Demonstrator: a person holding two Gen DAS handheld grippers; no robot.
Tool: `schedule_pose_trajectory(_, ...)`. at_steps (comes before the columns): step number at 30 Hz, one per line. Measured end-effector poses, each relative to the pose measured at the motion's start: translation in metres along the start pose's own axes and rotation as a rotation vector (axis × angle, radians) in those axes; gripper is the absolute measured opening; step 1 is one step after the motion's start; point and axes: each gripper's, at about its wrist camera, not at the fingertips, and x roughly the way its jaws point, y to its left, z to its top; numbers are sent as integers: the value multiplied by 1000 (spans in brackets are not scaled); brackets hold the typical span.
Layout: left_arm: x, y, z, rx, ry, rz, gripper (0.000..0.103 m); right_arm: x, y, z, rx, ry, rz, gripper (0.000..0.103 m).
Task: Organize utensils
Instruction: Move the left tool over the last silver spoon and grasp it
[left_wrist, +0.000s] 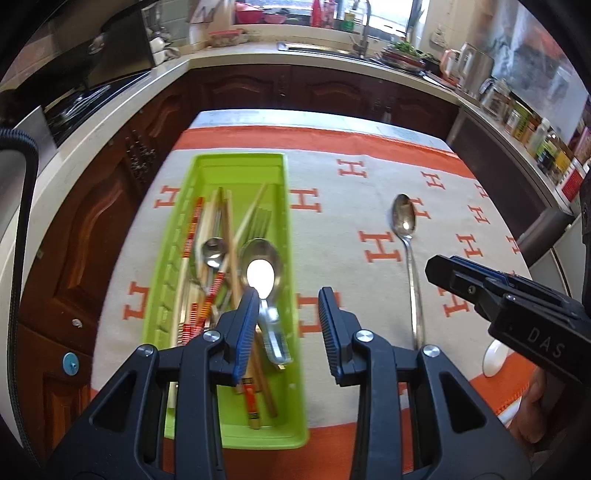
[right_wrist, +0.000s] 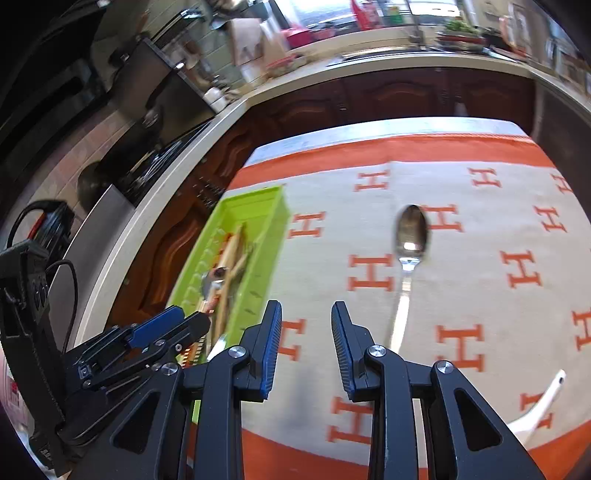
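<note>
While the orange-and-cream tablecloth (left_wrist: 354, 229) carries everything, the green tray (left_wrist: 236, 166) at its left already holds chopsticks, a fork and spoons, and one long metal spoon (right_wrist: 410, 236) lies loose well to its right. Both the left gripper (left_wrist: 288, 295) and the right gripper (right_wrist: 306, 310) hang empty, jaws parted. The spoon looks like the next pick: I would bring the right gripper squarely over the thin handle (right_wrist: 400, 314), straddle it crosswise, and close low against the cloth so it cannot slide away
</note>
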Motion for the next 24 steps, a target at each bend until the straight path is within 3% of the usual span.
schedule_pose_trajectory(7,26,-45,11,45,56,-58,30,-11,-59,-7,82,-11,-32,31)
schedule_pose_trajectory(15,73,-81,34,13,148,-164,30,-5,-112,-12,157,-6,-52,32)
schedule_pose_trajectory(24,125,-98,79,-45,146,-143,30,1,-155,-8,205,-12,-42,31)
